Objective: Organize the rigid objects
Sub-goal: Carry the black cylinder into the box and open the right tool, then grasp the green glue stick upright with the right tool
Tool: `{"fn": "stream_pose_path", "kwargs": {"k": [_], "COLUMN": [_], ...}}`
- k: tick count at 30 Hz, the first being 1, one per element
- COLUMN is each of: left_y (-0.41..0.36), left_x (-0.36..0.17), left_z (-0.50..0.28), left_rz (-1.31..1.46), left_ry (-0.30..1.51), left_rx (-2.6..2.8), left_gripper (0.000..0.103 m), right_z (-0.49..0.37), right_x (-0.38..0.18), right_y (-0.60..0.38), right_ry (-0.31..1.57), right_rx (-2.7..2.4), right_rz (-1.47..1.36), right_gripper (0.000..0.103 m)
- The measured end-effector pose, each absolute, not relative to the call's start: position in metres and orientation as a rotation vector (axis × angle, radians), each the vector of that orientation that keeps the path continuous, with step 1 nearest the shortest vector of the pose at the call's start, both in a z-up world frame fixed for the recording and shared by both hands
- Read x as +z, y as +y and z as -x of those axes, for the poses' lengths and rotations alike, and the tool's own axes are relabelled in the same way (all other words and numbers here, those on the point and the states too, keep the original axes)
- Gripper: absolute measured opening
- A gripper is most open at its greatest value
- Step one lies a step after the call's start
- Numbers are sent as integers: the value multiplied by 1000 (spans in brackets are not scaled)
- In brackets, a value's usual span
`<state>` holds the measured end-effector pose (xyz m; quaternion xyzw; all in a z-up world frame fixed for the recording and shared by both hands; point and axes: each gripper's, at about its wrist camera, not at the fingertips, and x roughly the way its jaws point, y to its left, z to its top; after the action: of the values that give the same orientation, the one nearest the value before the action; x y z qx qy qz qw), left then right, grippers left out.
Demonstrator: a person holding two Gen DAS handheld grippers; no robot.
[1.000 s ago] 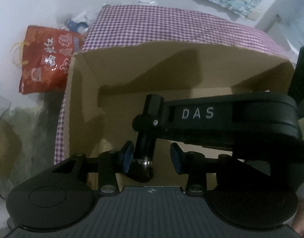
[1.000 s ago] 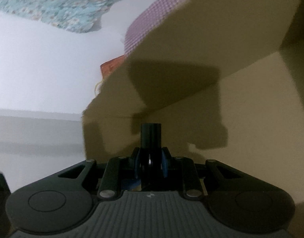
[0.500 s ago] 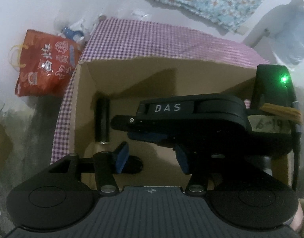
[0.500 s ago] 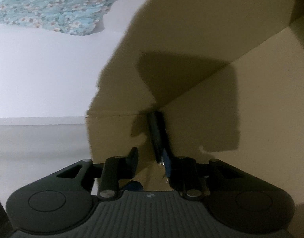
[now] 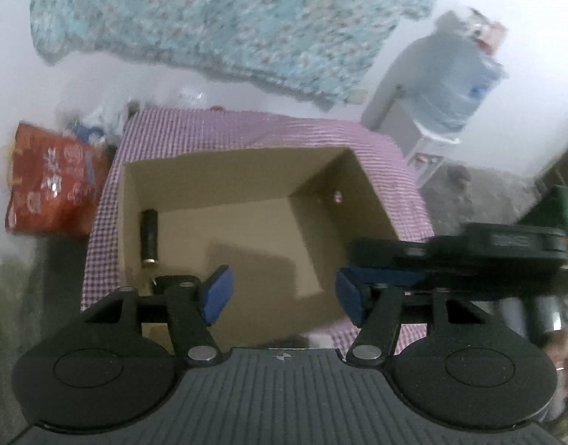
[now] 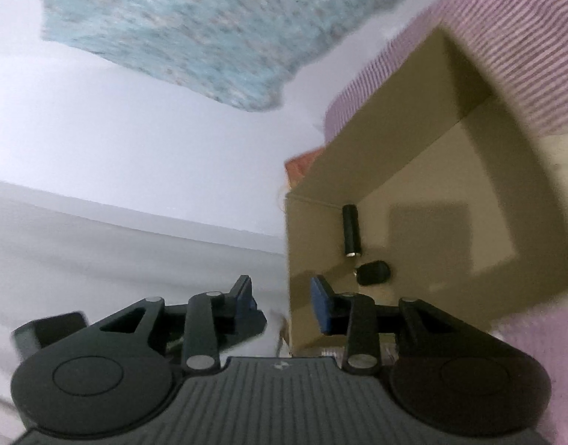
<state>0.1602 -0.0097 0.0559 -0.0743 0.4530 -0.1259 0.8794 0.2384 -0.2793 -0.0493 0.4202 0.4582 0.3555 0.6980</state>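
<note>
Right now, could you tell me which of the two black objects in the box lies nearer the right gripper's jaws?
The short rounded black piece; the long black cylinder lies beyond it.

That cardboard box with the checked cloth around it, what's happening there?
A person with a handheld gripper in each hand is sorting small hard items into the cardboard box. A black cylinder and a small dark rounded object lie on its floor near one wall. The left gripper and right gripper are both open and hold nothing. A red bag sits beside the box.
</note>
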Motion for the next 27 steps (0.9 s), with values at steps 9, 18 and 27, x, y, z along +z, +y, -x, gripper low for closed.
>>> {"fn": "stream_pose_path", "kwargs": {"k": [9, 18, 27], "left_y": [-56, -108, -128], "left_x": [4, -65, -88], "left_z": [-98, -79, -94], "left_rz": [106, -5, -79], "left_ry": [973, 1048, 1025], "left_rx": [-377, -452, -444], "left_gripper": [63, 51, 35], "right_z": [-116, -100, -147], "right_x": [-87, -140, -145], "right_y": [-359, -349, -292], "right_ry": [983, 1087, 1120], "right_rx": [577, 415, 399], "right_rz": [-885, -787, -500], "right_gripper": [41, 36, 26]}}
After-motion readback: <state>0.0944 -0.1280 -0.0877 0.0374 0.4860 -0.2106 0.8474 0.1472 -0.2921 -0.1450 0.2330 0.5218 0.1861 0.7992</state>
